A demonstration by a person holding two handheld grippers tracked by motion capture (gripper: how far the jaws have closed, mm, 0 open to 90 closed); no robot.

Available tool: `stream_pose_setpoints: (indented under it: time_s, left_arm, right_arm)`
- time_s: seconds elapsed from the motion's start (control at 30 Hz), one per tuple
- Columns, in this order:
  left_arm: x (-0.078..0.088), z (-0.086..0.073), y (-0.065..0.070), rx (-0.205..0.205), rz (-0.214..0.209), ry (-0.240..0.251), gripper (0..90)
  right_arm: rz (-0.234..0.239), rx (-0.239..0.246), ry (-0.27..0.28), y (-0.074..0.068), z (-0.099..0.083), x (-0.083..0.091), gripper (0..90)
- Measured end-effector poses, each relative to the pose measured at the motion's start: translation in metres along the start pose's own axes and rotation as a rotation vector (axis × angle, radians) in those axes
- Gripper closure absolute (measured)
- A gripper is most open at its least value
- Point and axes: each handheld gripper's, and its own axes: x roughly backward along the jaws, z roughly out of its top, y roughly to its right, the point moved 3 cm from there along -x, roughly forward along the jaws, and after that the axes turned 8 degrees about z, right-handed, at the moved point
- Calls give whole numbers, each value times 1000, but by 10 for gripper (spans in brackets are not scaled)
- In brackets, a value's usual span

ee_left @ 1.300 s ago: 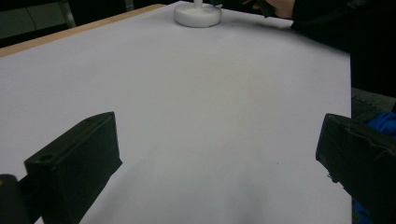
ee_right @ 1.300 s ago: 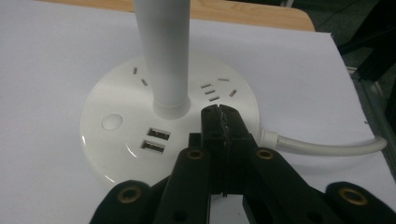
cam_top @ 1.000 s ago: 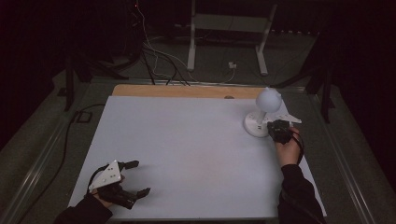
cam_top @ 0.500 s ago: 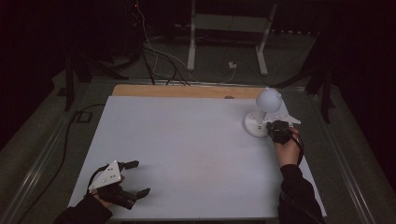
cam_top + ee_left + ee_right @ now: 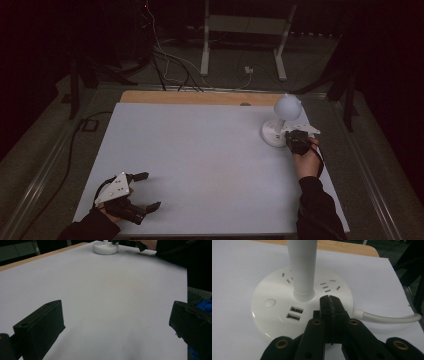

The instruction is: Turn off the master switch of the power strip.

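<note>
Right hand-held gripper (image 5: 329,300), jaws fully closed and empty, poised over far-right lamp base (image 5: 274,322), likely to press its button (image 5: 270,302); left hand-held gripper (image 5: 142,192) idles wide open.

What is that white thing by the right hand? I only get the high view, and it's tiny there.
Observer: A lamp whose round base doubles as a power strip. The right gripper view shows two USB ports, a button and socket slots.
Operator: Is the hand grabbing it?
Observer: No. The right gripper has its fingers shut on nothing, tips over the base beside the stem.
Operator: Any cord?
Observer: Yes, a white cable leaves the base's side.
</note>
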Motion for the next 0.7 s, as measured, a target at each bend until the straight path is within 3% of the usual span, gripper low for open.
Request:
stream_pose_setpoints:
  time_s: [0.1,0.17,0.3,0.37,0.4,0.5,0.6,0.7]
  left_arm:
    - [0,0,0,1,-1,0,3]
    - [0,0,0,1,-1,-1,3]
    - [0,0,0,4,3,3,3]
    - [0,0,-1,6,3,5,3]
    - [0,0,-1,8,3,5,3]
    - [0,0,-2,3,2,1,3]
    - [-1,0,-1,1,0,0,3]
    - [0,0,-1,3,2,2,3]
  right_arm:
    - [0,-6,-2,0,0,0,900]
    - [-13,22,-5,-1,1,0,900]
    - [-20,30,-6,-2,1,0,900]
    - [-40,54,44,-3,2,7,900]
    - [-40,54,44,-3,2,7,900]
    - [-18,-9,105,4,14,25,893]
    - [-2,-35,112,5,15,30,893]
    - [-5,-30,100,5,13,31,891]
